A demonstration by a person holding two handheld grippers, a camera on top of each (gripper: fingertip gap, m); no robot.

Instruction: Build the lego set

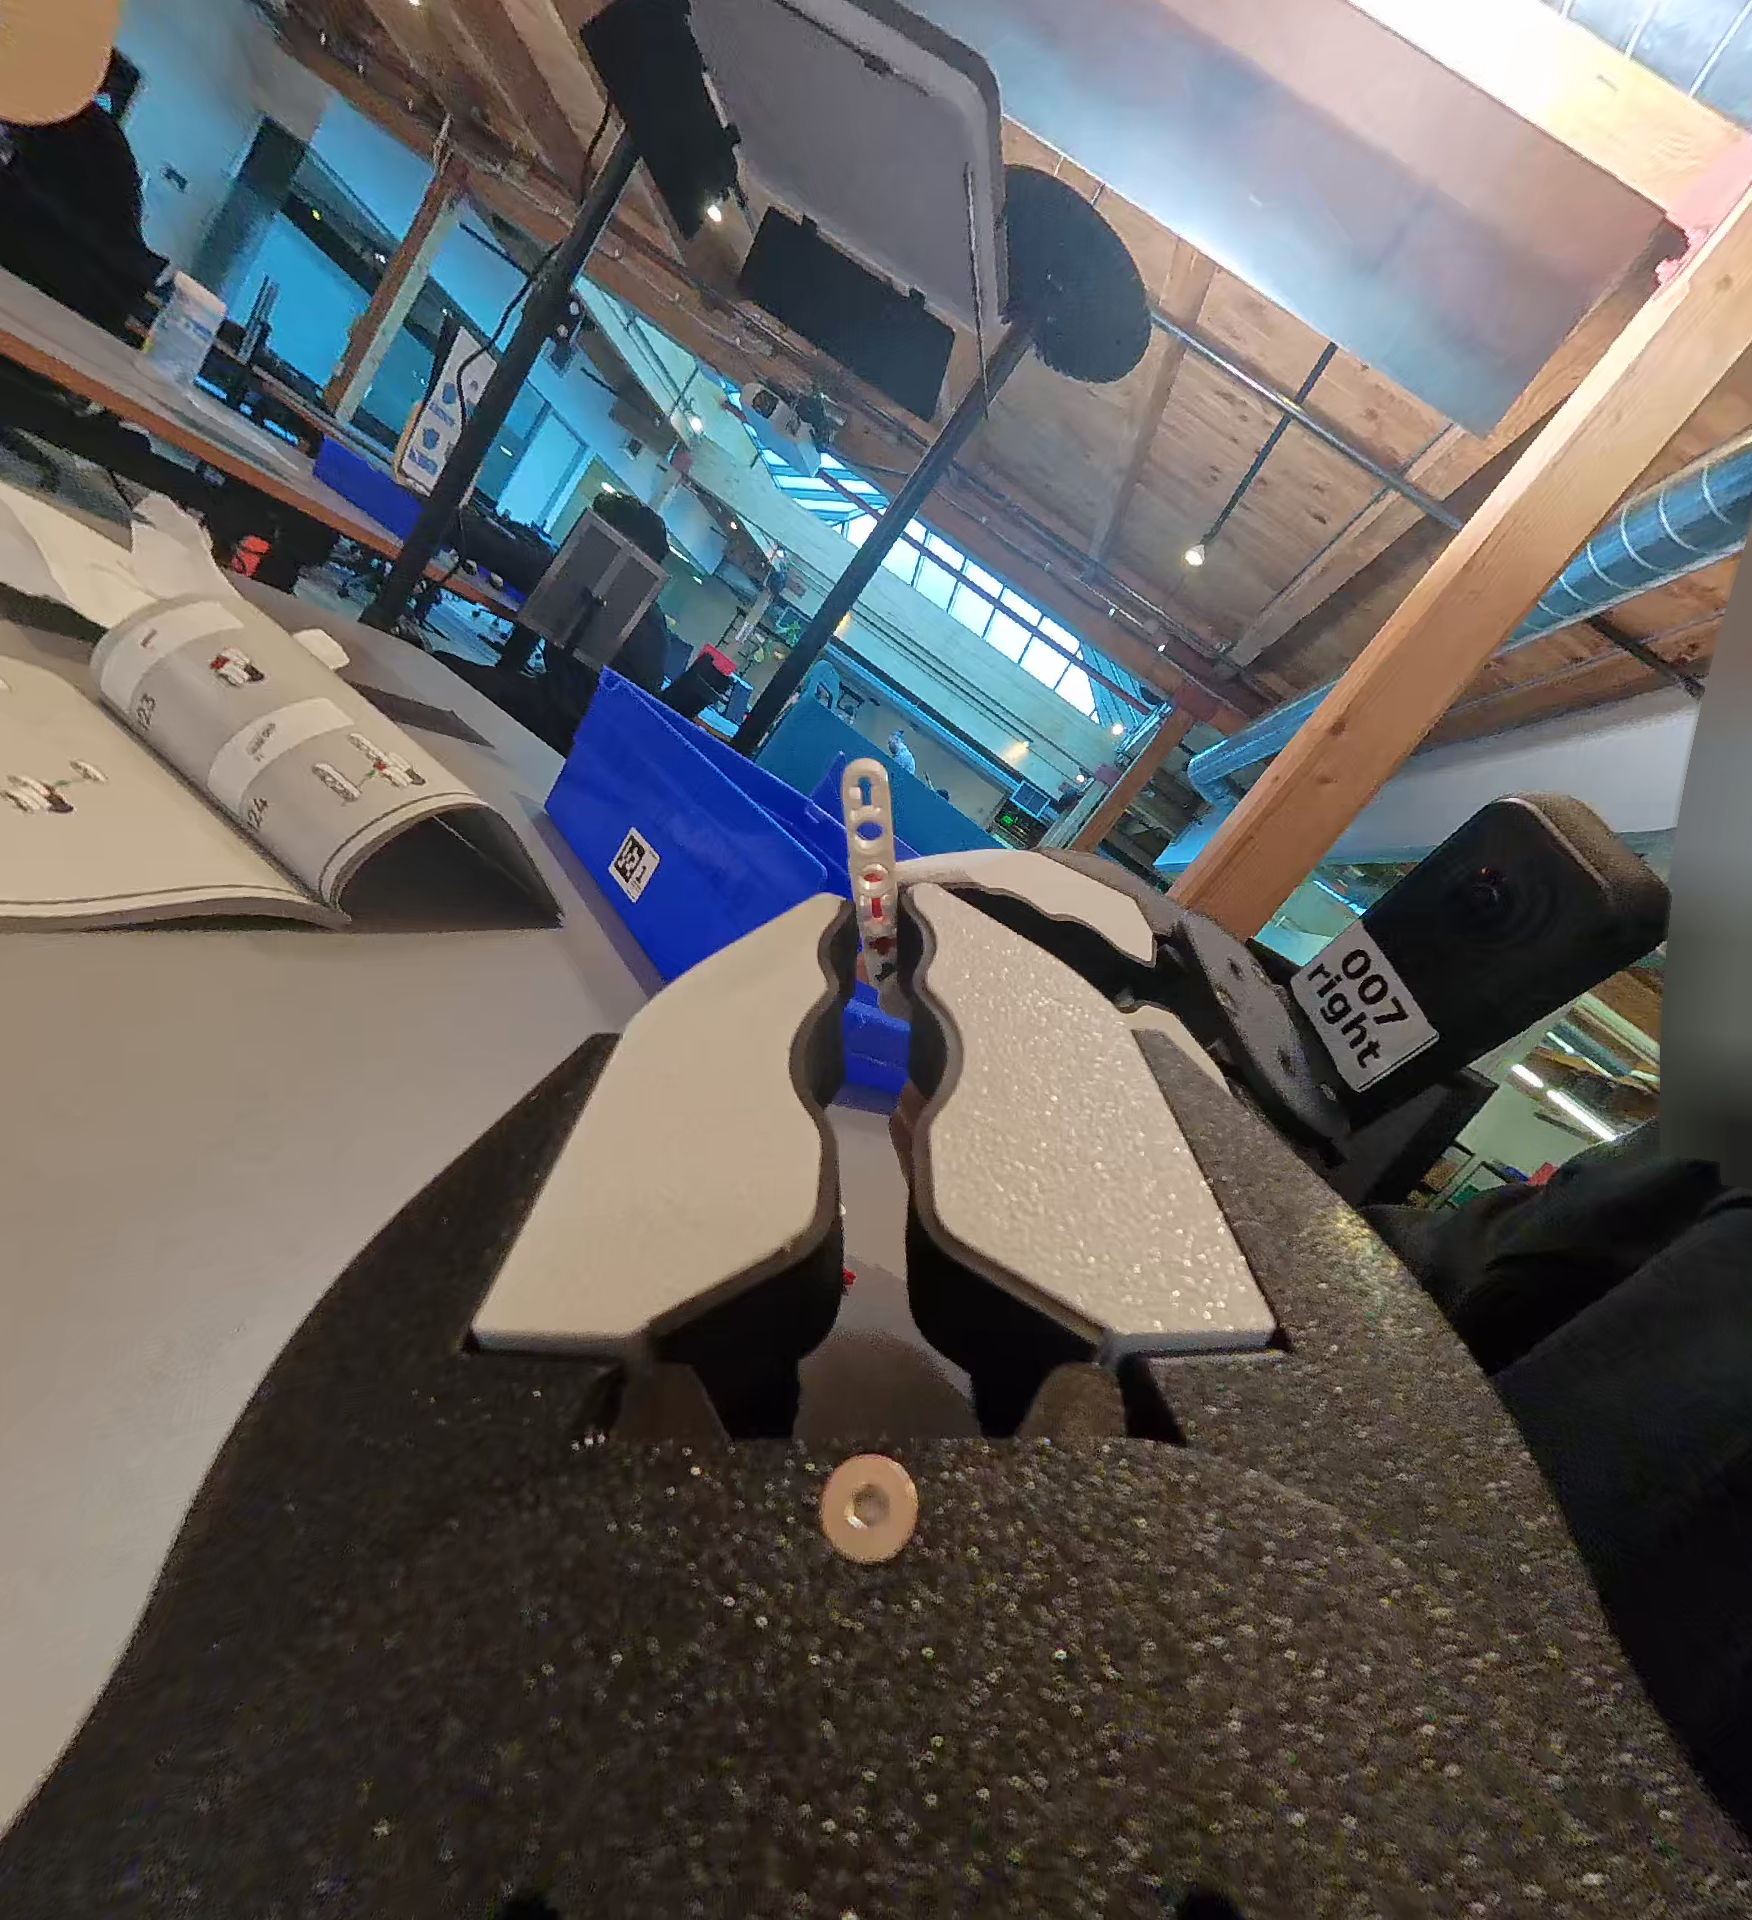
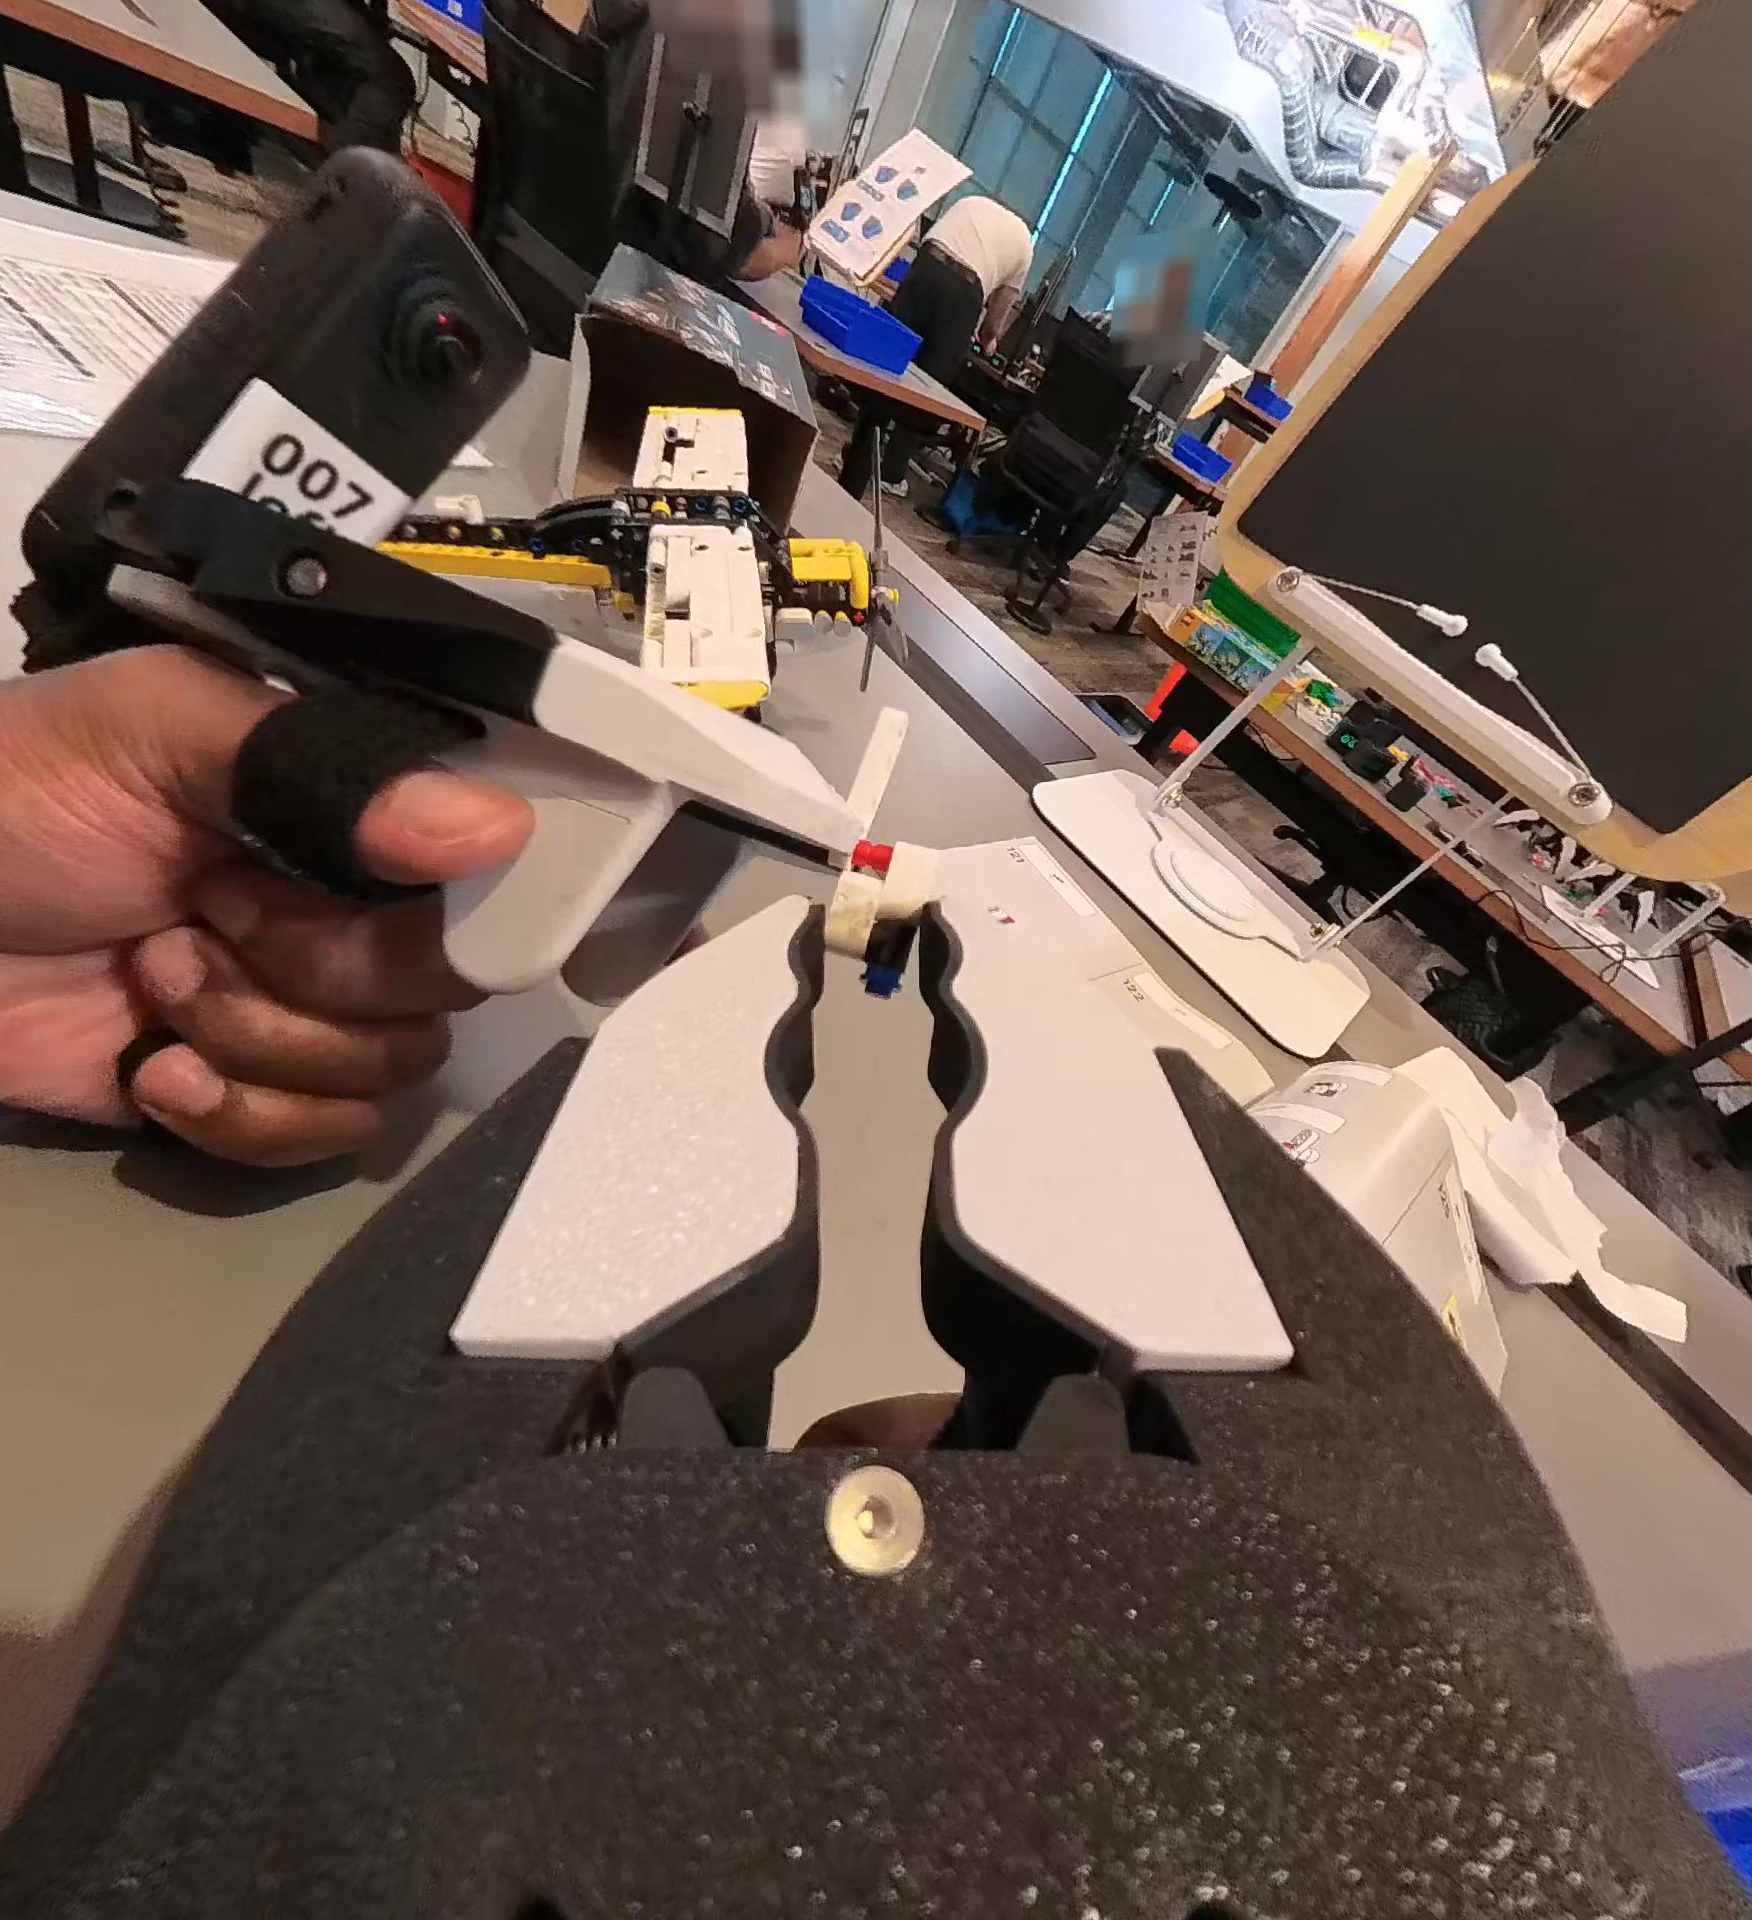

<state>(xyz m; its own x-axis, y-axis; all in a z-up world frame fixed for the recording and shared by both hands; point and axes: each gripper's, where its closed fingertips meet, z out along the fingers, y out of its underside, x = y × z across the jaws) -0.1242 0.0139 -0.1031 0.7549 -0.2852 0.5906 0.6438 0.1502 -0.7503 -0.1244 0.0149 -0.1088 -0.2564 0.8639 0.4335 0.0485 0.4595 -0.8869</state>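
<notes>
Left tongs (image 1: 877, 925) clenched on white holed strip (image 1: 867, 821); right tongs (image 2: 872, 930) clenched on small white brick piece (image 2: 877, 904), above desk (image 2: 228, 1299).

A grey table (image 2: 41, 1299) carries an open instruction booklet (image 1: 228, 769) at its left, a blue bin (image 1: 685, 831) farther off, a yellow, white and black brick-built plane (image 2: 685, 582) before a cardboard box (image 2: 685, 374), and a white lamp base (image 2: 1204, 894) at right.

left gripper (image 1: 877, 940): fingers nearly closed, pinching a thin white beam
right gripper (image 2: 872, 935): tips clamp a small white piece
left hand (image 2: 155, 904): wraps the handle
</notes>
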